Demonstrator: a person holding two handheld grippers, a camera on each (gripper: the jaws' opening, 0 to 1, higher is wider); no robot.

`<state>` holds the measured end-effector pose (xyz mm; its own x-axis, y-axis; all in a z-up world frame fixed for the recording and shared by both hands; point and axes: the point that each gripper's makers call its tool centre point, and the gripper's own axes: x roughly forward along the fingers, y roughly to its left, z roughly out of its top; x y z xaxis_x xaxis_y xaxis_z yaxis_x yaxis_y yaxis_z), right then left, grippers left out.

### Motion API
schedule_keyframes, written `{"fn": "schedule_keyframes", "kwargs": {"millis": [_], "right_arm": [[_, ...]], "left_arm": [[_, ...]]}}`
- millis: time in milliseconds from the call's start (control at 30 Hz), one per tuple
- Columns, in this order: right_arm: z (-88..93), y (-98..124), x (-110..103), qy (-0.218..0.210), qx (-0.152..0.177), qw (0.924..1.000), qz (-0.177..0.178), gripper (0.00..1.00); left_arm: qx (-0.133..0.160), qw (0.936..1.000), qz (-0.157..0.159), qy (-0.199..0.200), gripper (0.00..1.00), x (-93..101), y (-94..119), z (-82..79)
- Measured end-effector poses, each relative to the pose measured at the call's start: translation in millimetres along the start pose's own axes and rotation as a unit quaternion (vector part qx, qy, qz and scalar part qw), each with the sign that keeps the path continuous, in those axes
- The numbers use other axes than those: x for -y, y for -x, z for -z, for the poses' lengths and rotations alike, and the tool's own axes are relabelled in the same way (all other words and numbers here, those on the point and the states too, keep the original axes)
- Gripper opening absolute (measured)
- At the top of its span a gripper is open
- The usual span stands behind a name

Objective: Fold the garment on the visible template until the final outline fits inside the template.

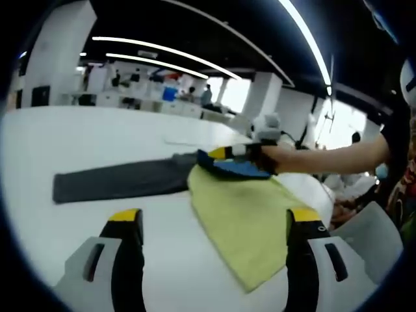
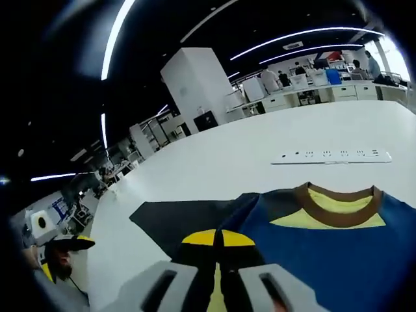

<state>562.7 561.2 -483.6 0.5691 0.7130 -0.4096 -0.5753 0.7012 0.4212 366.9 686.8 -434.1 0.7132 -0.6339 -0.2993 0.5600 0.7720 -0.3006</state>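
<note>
The garment lies on the white table [image 1: 97, 136]. Its dark grey sleeve [image 1: 120, 180] stretches left, and a yellow-green panel [image 1: 250, 224] lies flat in front. My right gripper [image 1: 219, 154], held by a hand, comes in from the right, shut on the folded blue fabric [image 1: 244, 169]. My left gripper [image 1: 214, 218] hovers open over the panel's near edge, holding nothing. In the right gripper view, the right gripper [image 2: 218, 239] is pinched shut on the blue fabric [image 2: 325, 260] beside the brown collar [image 2: 338, 198] and the grey sleeve [image 2: 172, 218]. I cannot make out a template outline.
A white power strip [image 2: 331, 156] lies on the table beyond the collar. A pale chair [image 1: 364, 227] stands at the table's right edge. The person's arm [image 1: 338, 156] reaches over the table. Desks and people fill the far background.
</note>
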Motion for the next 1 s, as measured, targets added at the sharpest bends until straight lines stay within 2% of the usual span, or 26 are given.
{"fn": "schedule_keyframes", "kwargs": {"millis": [333,567,633,700,1000], "right_arm": [[22.2,-11.2,-3.5,0.012,-0.027,0.9995,-0.009,0.00],[24.6,-10.9,-7.8,0.015,-0.030,0.9993,-0.018,0.00],[17.5,-8.3,-4.8,0.050,-0.012,0.9987,-0.005,0.07],[15.6,-5.3,-7.1,0.050,-0.008,0.9987,-0.009,0.15],[7.5,22.1,-6.7,0.051,0.019,0.9984,-0.015,0.30]], "left_arm": [[-0.003,1.0000,-0.001,0.001,0.87,-1.2,-2.5,1.5],[-0.004,1.0000,-0.003,0.001,0.87,-2.1,-2.6,2.2],[-0.005,1.0000,-0.004,0.001,0.87,-2.3,-2.7,2.2],[-0.005,1.0000,-0.003,0.002,0.87,-1.8,-3.2,2.5],[-0.013,0.9999,0.003,-0.002,0.87,2.5,-4.7,5.4]]}}
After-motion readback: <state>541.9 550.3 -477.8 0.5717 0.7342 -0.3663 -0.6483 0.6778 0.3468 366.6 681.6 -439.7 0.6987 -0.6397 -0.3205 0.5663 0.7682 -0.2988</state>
